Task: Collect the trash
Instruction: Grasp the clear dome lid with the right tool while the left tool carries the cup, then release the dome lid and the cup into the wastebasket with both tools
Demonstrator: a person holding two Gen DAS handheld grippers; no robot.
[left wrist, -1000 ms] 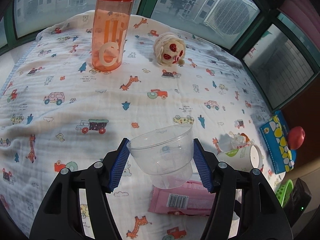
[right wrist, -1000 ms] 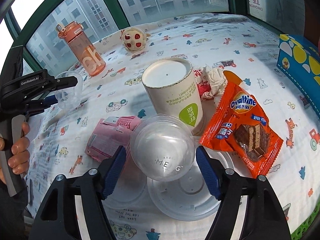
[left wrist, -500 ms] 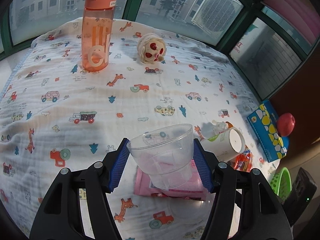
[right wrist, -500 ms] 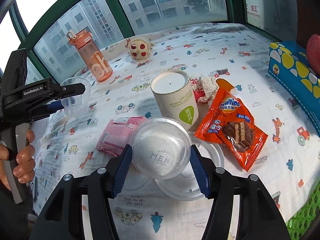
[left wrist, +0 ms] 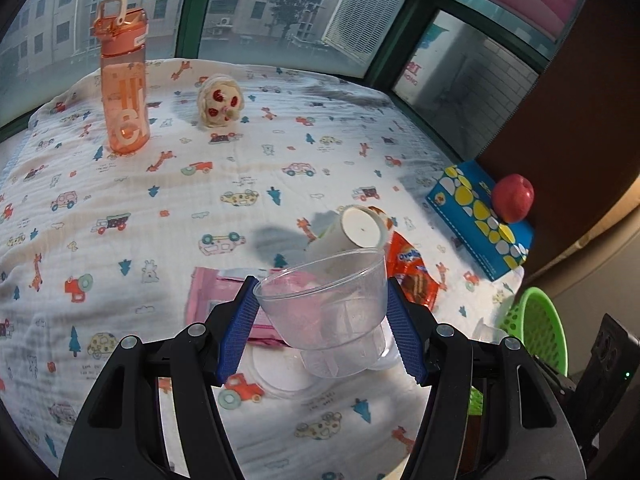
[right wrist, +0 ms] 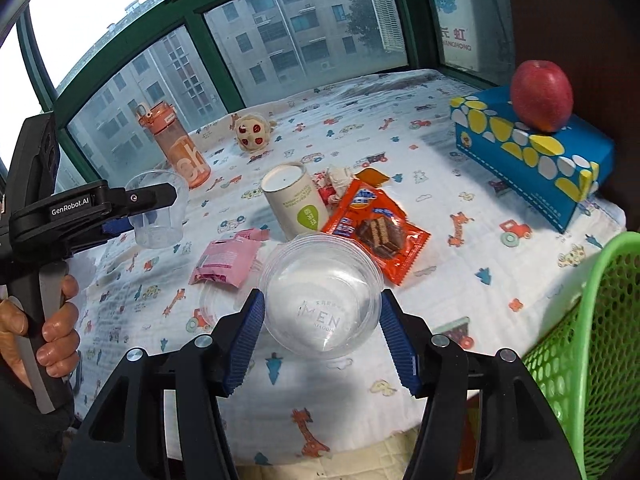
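Both grippers have lifted off the printed cloth toward the table's near right corner. The left gripper [left wrist: 322, 330] clamps a clear tapered plastic cup [left wrist: 332, 312]; the right gripper [right wrist: 322, 338] squeezes a clear domed lid [right wrist: 320, 300] beside the green mesh basket [right wrist: 588, 344].

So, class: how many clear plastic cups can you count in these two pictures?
2. One clear cup sits upright between the left gripper pads, lifted off the cloth. The other clear cup is clamped in the right gripper, bottom towards the camera. Flat clear lids beneath aren't counted.
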